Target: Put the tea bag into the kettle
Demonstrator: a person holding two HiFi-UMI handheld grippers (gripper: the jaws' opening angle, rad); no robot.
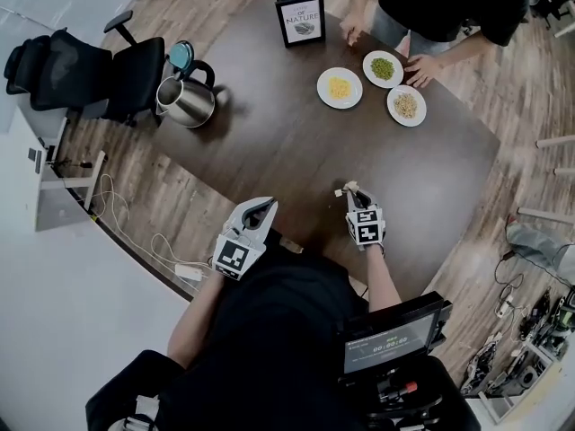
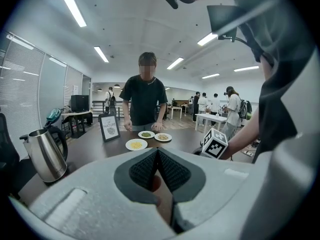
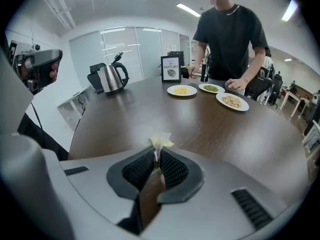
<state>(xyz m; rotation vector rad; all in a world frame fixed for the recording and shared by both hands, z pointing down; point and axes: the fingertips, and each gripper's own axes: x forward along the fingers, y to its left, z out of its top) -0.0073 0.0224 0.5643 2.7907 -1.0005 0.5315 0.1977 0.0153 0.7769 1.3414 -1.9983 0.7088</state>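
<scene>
Tea bag (image 3: pixel 161 142): pinched between the closed tips of the right gripper (image 3: pixel 156 154), over the near part of the table (image 1: pixel 269 151) | kettle (image 1: pixel 187 102): table's far-left edge, lid up, well apart | left gripper (image 2: pixel 157 154): jaws together, empty

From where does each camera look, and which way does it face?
Head view: on the person's head, steeply down at the table; shows left gripper, right gripper, forearms.
Left gripper view: on that gripper, facing a standing person across the table; its shut jaws show.
Right gripper view: on that gripper, along the table; its jaws pinch the tea bag.
Shared: all three show the kettle.
</scene>
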